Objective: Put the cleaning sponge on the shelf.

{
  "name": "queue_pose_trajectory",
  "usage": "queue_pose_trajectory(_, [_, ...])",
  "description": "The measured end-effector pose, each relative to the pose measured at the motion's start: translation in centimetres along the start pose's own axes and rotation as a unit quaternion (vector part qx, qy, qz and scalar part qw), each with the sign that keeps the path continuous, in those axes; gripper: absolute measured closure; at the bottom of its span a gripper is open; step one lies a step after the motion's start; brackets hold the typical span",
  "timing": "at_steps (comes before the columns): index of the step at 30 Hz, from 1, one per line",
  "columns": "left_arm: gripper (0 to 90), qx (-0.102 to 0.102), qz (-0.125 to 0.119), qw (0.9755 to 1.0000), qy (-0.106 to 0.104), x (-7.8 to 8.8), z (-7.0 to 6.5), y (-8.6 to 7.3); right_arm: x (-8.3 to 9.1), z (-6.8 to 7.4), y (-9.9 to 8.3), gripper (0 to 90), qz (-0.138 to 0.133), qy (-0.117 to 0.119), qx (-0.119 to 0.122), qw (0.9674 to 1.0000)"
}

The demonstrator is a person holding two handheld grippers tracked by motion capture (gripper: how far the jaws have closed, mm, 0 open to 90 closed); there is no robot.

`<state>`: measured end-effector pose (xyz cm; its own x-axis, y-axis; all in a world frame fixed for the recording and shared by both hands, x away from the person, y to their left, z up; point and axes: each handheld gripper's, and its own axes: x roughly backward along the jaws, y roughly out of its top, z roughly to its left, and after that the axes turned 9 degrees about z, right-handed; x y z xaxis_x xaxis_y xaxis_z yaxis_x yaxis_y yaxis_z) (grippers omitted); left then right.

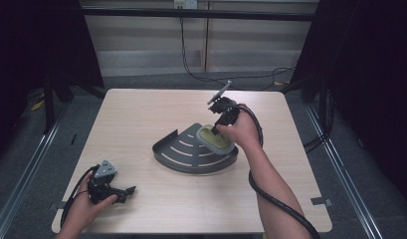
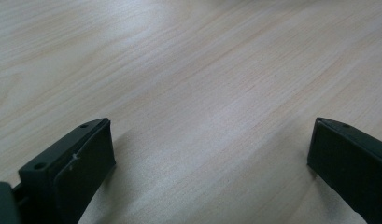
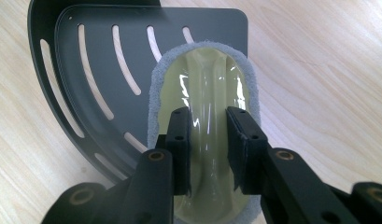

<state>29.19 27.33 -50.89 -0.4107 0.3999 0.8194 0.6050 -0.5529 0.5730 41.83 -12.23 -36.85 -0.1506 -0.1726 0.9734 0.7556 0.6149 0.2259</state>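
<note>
A dark grey quarter-round shelf tray with curved slots lies in the middle of the wooden table. My right gripper points down over the tray's right side and is shut on the pale yellow-green handle of a scrubber with a grey pad. In the right gripper view the two pads press on the raised handle of the scrubber, which hangs over the corner of the tray. My left gripper rests at the table's near left, open, with bare wood between its jaws.
The wooden table has bare wood around the tray. Metal rails run along the floor at both sides, and cables lie behind the far edge. The right gripper's cable trails along the forearm.
</note>
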Motion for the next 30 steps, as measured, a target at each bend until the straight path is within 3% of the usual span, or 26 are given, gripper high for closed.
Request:
queue_pose_trajectory(22, [0.1,0.000,-0.003,1.0000,0.000,0.0,0.0,0.0,-3.1,-0.3,0.1,72.1,0.014,0.017,-0.001,0.9998])
queue_pose_trajectory(30, [0.1,0.001,-0.003,1.0000,0.000,0.0,0.0,0.0,-3.7,-0.6,-0.4,72.0,0.031,0.019,-0.006,0.9993])
